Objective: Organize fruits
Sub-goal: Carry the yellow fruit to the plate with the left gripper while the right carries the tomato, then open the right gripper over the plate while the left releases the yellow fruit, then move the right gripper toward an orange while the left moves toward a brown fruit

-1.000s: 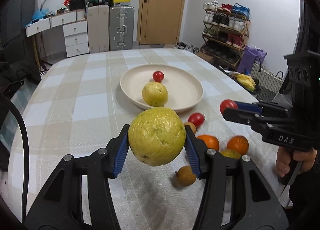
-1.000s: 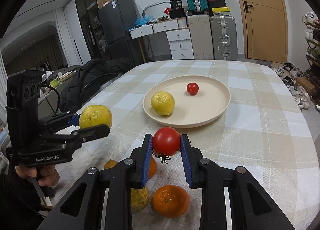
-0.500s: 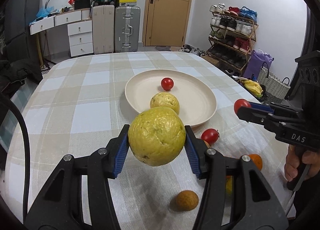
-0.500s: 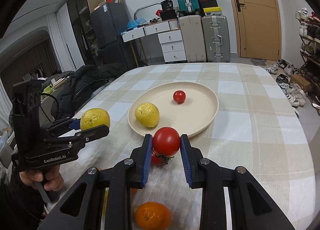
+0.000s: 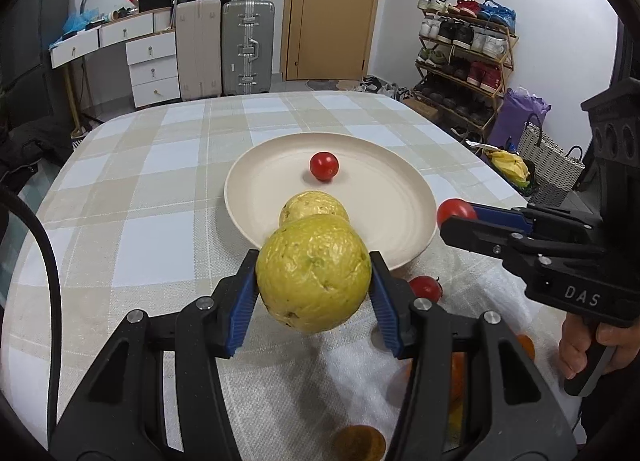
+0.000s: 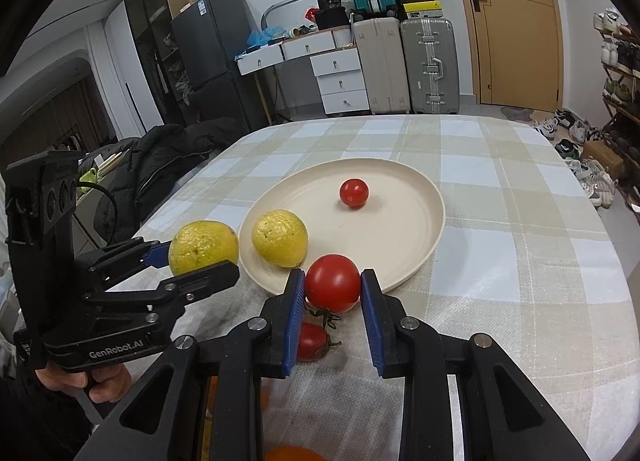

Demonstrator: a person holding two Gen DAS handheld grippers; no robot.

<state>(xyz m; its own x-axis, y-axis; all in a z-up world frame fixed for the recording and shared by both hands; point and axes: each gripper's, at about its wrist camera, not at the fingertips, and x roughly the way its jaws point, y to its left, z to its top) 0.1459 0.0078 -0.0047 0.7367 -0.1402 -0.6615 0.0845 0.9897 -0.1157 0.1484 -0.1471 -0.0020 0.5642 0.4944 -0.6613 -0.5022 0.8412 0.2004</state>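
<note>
My left gripper (image 5: pixel 313 281) is shut on a big yellow citrus fruit (image 5: pixel 313 275) and holds it above the near rim of the cream plate (image 5: pixel 404 197). On the plate lie a second yellow citrus (image 5: pixel 312 205) and a small tomato (image 5: pixel 324 166). My right gripper (image 6: pixel 333 289) is shut on a red tomato (image 6: pixel 333 283) just short of the plate's near rim (image 6: pixel 424 245). In the right wrist view the left gripper (image 6: pixel 200 261) with its citrus (image 6: pixel 203 247) hangs left of the plate. Another tomato (image 6: pixel 312 341) lies on the table below.
A white cloth (image 5: pixel 328 377) covers the near table, with a tomato (image 5: pixel 426 288), oranges (image 5: pixel 524 345) and a small brown fruit (image 5: pixel 358 443) on it. The checked tablecloth (image 5: pixel 152 189) spreads left and beyond the plate. Suitcases, drawers and a shoe rack stand behind.
Both grippers have moved forward toward the plate with their fruit still held. The loose fruits on the cloth have slid down and partly out of view.
</note>
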